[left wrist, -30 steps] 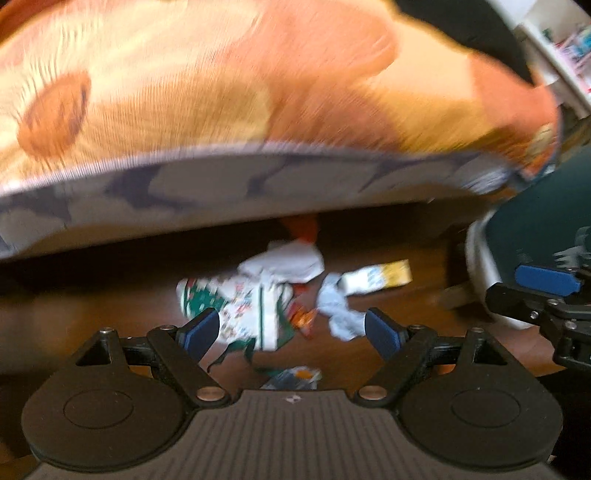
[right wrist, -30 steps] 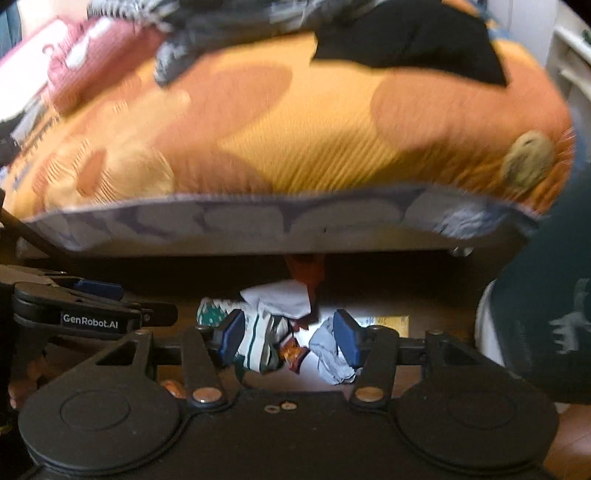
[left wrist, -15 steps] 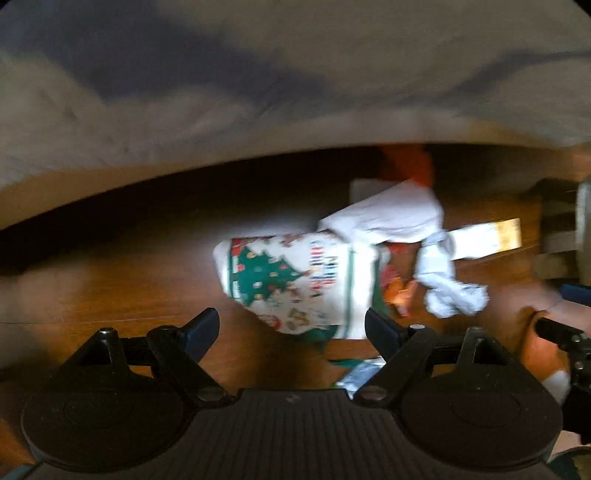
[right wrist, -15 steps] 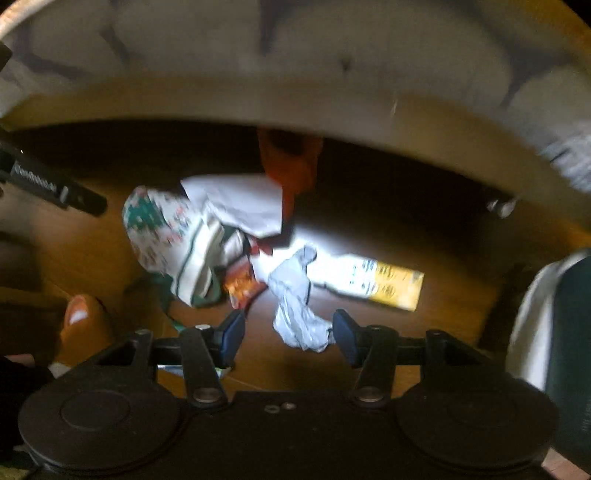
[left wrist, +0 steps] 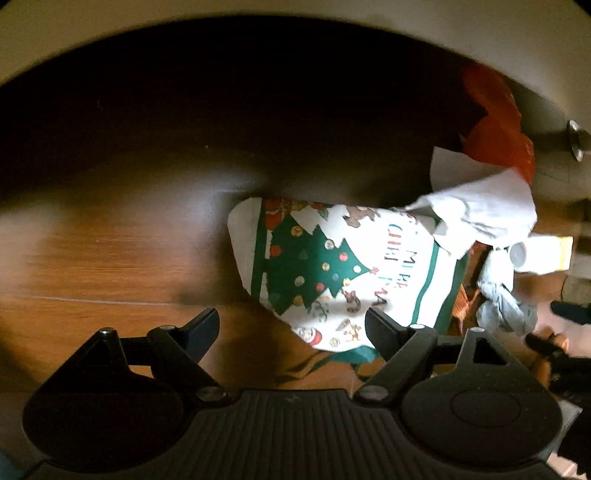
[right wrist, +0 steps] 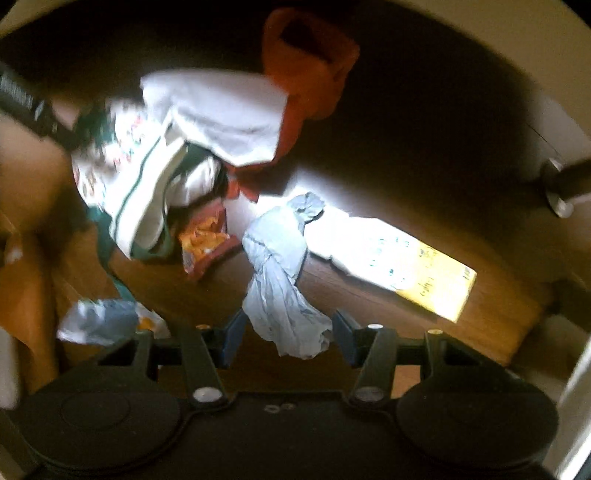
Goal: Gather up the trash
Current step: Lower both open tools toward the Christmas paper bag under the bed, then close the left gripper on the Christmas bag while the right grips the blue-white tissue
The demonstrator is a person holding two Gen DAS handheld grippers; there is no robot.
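Observation:
Trash lies on the wooden floor under a bed. A white and green Christmas-print bag lies in front of my open left gripper, its lower edge between the fingertips. A white paper and an orange-red piece lie beyond it. In the right wrist view my open right gripper straddles the near end of a crumpled pale blue-grey wrapper. The Christmas bag, an orange snack wrapper and a white and yellow carton lie around it.
The bed's pale underside edge arches over both views, with dark space beneath. A metal bed foot stands at the right. Another crumpled wrapper lies near left. The right gripper's tips show at the left view's right edge.
Both grippers have moved down and forward under the bed, close to the trash. The bedspread has left view. The right gripper now straddles the blue-grey wrapper; the left reaches the Christmas bag.

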